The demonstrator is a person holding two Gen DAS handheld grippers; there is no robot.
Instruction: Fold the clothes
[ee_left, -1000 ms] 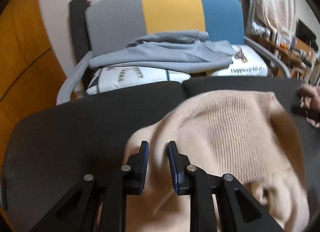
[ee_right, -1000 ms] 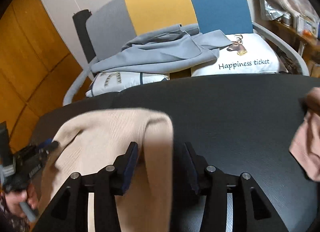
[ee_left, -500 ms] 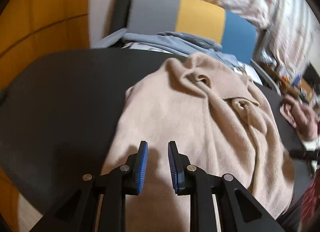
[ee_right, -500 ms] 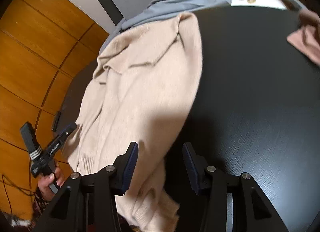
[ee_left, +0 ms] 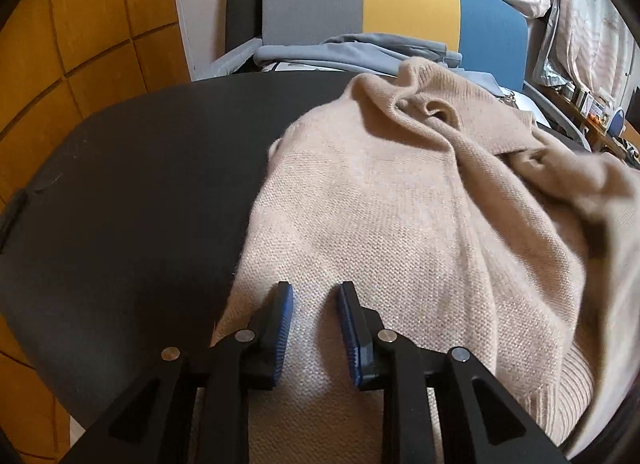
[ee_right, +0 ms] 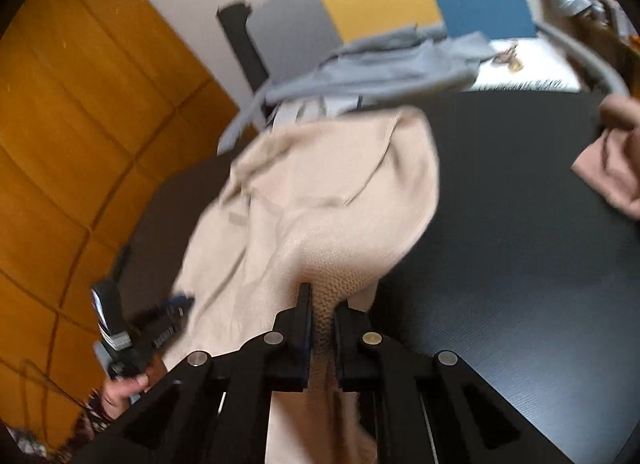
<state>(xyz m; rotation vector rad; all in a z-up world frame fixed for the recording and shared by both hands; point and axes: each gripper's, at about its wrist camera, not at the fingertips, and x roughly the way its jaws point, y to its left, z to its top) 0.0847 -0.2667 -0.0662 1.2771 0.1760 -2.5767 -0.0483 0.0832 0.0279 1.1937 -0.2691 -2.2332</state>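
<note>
A beige knit sweater (ee_left: 400,216) lies crumpled on the black table (ee_left: 140,184), its collar toward the chair. My left gripper (ee_left: 316,304) hovers open over the sweater's near left part, nothing pinched between its blue pads. In the right wrist view the same sweater (ee_right: 320,192) stretches away from my right gripper (ee_right: 322,300), which is shut on a bunched fold of its knit edge. The left gripper (ee_right: 172,304) also shows there at the sweater's left edge, held by a hand (ee_right: 124,384). This view is motion-blurred.
Behind the table stands a chair with a grey, yellow and blue back (ee_left: 400,4), a grey garment (ee_left: 348,52) and white cushions (ee_right: 520,76) on its seat. A pink cloth (ee_right: 612,168) lies at the table's right edge. Orange wood panels (ee_right: 80,124) fill the left.
My right gripper has closed on the sweater's edge; half a second ago it stood open beside the fabric. The left gripper stays open and has shifted slightly over the sweater.
</note>
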